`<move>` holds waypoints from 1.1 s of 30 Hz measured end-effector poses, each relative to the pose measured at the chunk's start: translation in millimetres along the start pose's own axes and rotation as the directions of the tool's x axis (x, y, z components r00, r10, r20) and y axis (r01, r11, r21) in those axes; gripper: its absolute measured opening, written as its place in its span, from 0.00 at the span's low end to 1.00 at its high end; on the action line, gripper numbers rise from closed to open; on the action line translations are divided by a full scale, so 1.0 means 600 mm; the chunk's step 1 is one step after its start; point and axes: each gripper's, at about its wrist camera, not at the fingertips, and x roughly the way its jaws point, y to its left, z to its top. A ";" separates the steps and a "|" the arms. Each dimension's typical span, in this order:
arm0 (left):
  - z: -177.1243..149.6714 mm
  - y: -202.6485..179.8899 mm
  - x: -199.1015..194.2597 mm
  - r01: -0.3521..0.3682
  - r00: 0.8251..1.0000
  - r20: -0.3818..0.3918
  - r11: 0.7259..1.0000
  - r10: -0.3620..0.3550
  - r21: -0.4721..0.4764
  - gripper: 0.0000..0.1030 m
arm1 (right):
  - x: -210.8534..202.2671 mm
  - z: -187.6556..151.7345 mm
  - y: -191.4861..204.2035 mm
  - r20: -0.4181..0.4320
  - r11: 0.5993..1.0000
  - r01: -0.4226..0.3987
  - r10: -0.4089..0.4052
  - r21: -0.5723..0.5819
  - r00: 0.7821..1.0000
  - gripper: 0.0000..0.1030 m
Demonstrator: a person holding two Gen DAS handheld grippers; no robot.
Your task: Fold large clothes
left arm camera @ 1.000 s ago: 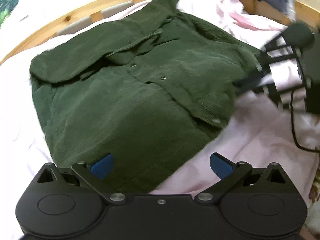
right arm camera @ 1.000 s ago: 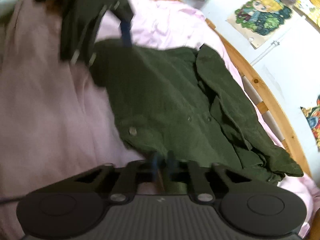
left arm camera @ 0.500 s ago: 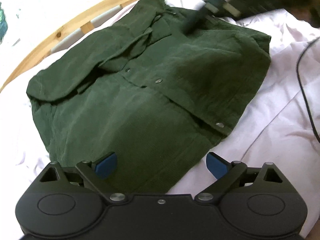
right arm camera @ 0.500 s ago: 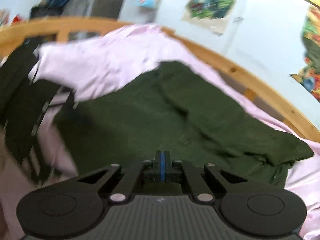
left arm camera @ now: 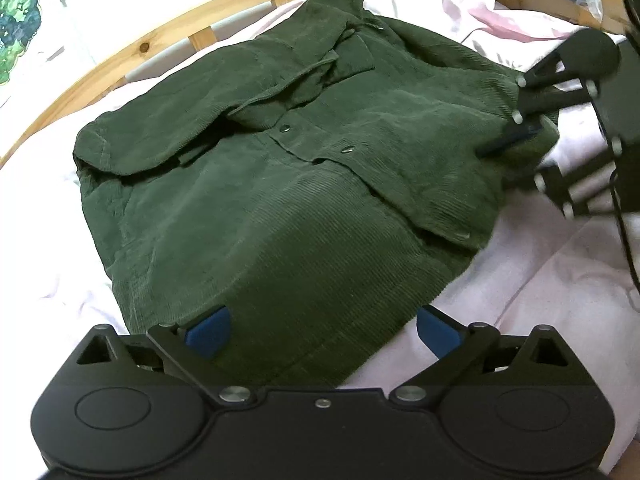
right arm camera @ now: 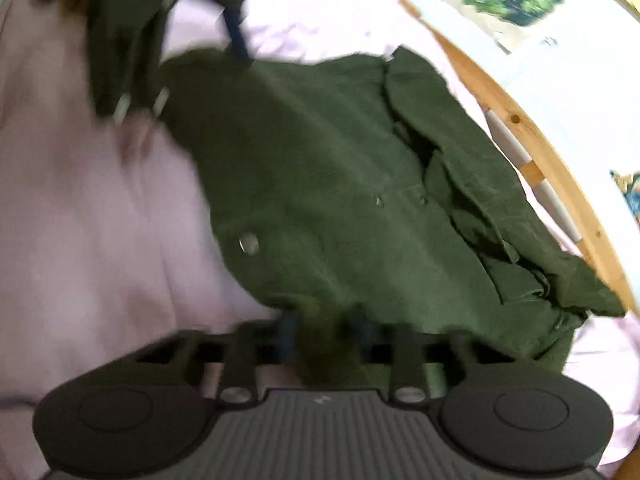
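- The green corduroy jacket point(left arm camera: 280, 200) lies on the bed point(left arm camera: 540, 320), partly folded, just ahead of both jaws;
- left gripper point(left arm camera: 322, 330): jaws wide, empty, over the near hem;
- right gripper point(right arm camera: 326, 336): jaws opening, narrow, with the jacket's edge between them;
- step, as I judge: letting go after a fold; next calls for a new grip on an edge.

Wooden bed rail point(left arm camera: 132, 56), pink bedsheet point(left arm camera: 560, 312), postered white wall point(right arm camera: 568, 80).

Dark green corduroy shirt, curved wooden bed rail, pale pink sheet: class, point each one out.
Dark green corduroy shirt point(left arm camera: 280, 208), left wrist view, front panel.
Curved wooden bed rail point(left arm camera: 144, 46), left wrist view, knotted stretch.
Pale pink sheet point(left arm camera: 560, 300), left wrist view, bare area.
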 end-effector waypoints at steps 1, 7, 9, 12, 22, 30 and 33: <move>-0.001 -0.001 -0.003 0.003 1.000 0.010 1.000 -0.003 0.006 0.97 | -0.008 0.011 -0.012 0.015 0.999 -0.017 0.017 0.041 1.000 0.10; -0.002 -0.023 -0.005 -0.005 0.999 0.035 0.999 0.003 0.052 0.98 | -0.043 0.072 -0.137 0.102 0.951 -0.090 0.062 0.295 0.993 0.05; 0.002 -0.031 0.001 -0.030 0.999 0.037 0.997 0.028 0.070 0.98 | -0.046 0.083 -0.165 0.121 0.937 -0.091 0.053 0.336 0.991 0.05; 0.010 -0.043 0.009 -0.099 0.995 0.043 0.989 0.095 0.110 0.96 | -0.038 0.096 -0.192 0.130 0.928 -0.088 0.043 0.361 0.991 0.05; 0.050 0.036 0.020 -0.178 0.980 0.084 0.984 0.179 -0.023 0.05 | -0.031 0.092 -0.156 0.144 0.960 -0.013 -0.029 0.280 0.989 0.06; 0.134 0.111 0.026 -0.146 0.984 0.068 0.968 0.162 -0.204 0.04 | -0.103 0.051 -0.056 0.317 0.968 0.096 -0.168 0.231 0.933 0.08; 0.154 0.109 0.026 -0.139 0.986 0.066 0.972 0.154 -0.192 0.04 | -0.110 0.051 -0.017 0.328 0.987 0.062 -0.107 0.146 0.938 0.08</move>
